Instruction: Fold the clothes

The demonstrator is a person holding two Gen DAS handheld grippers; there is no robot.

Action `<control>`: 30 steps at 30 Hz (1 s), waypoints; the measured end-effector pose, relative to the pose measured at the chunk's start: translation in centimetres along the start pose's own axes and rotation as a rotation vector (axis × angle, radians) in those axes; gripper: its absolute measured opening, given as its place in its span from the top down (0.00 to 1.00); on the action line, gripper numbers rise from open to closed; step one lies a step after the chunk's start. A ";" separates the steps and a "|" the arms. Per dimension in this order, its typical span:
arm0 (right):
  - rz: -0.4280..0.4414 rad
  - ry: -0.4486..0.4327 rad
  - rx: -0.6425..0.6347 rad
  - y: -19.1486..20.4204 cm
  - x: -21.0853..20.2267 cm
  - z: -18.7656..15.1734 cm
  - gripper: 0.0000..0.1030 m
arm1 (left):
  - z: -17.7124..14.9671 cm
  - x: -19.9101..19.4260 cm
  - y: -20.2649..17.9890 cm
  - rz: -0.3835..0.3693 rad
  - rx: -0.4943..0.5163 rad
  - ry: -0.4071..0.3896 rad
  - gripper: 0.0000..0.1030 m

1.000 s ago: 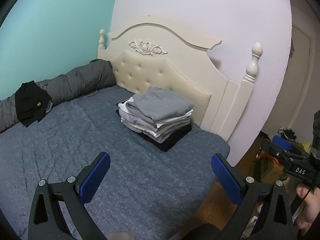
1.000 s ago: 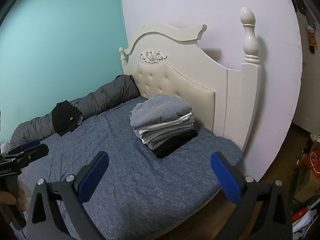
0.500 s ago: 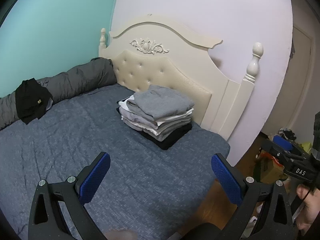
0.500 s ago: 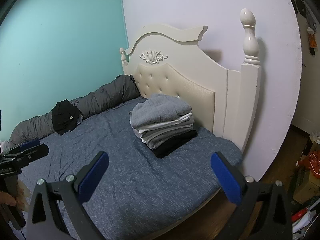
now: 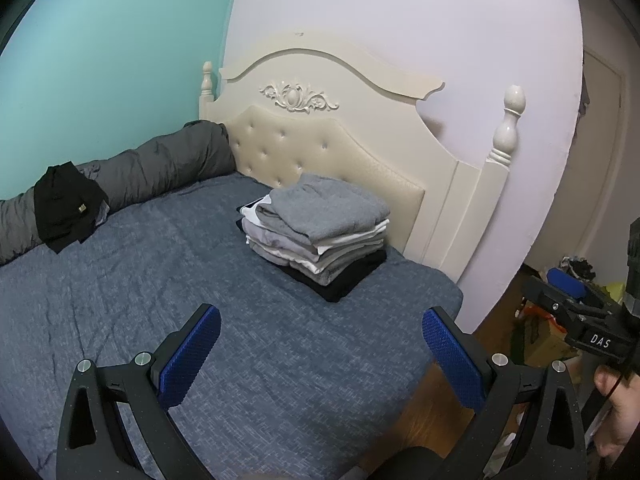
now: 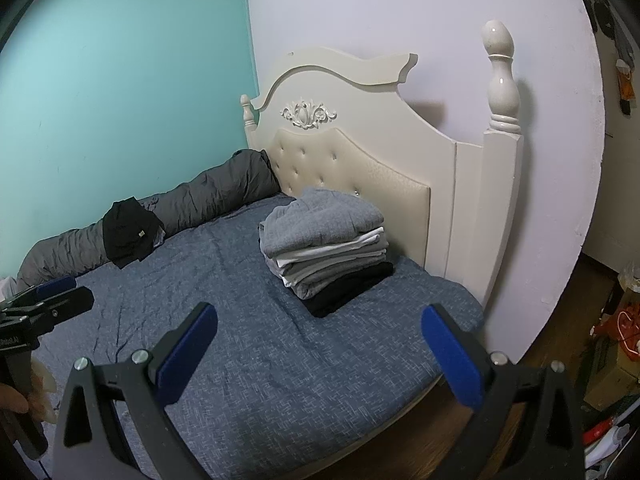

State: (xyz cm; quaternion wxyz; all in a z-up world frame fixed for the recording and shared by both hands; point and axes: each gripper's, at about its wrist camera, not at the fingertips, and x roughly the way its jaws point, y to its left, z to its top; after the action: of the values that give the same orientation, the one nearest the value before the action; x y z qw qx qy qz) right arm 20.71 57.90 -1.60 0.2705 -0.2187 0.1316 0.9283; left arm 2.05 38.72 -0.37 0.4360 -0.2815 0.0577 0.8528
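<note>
folded clothes (image 5: 320, 236) stacked on bed (image 5: 120, 304) (both grippers wide, empty).

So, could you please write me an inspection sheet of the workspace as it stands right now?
Surface: bed with blue-grey cover, wrinkled, mostly bare in the middle.
Job's things: folded stack near the headboard, grey top layer, black at the bottom; black garment unfolded, draped on the grey rolled duvet by the teal wall.
Clutter: boxes and bags on the floor right of the bed, too small to identify.
Grippers: left gripper open, empty, above the cover; right gripper open, empty.
Cables: a thin dark cord by the hand holding the right gripper; otherwise nothing seen.
Surroundings: teal and white walls, wood floor.
</note>
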 end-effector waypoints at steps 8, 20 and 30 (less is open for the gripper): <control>0.006 0.001 0.002 0.1 0.0 -0.1 0.00 | -0.1 -0.1 -0.3 0.017 0.024 -0.002 0.00; 0.005 0.002 -0.006 0.2 0.1 -0.2 0.00 | -0.2 0.0 -0.3 0.020 0.023 -0.004 0.00; 0.002 0.010 -0.007 0.2 0.2 -0.4 0.00 | -0.2 0.2 -0.3 0.022 0.013 0.007 0.00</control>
State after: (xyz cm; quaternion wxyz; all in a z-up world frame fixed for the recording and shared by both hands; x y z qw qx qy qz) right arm 20.59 57.66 -1.97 0.2682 -0.2239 0.1300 0.9279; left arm 2.27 38.96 -0.66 0.4283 -0.2809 0.0676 0.8562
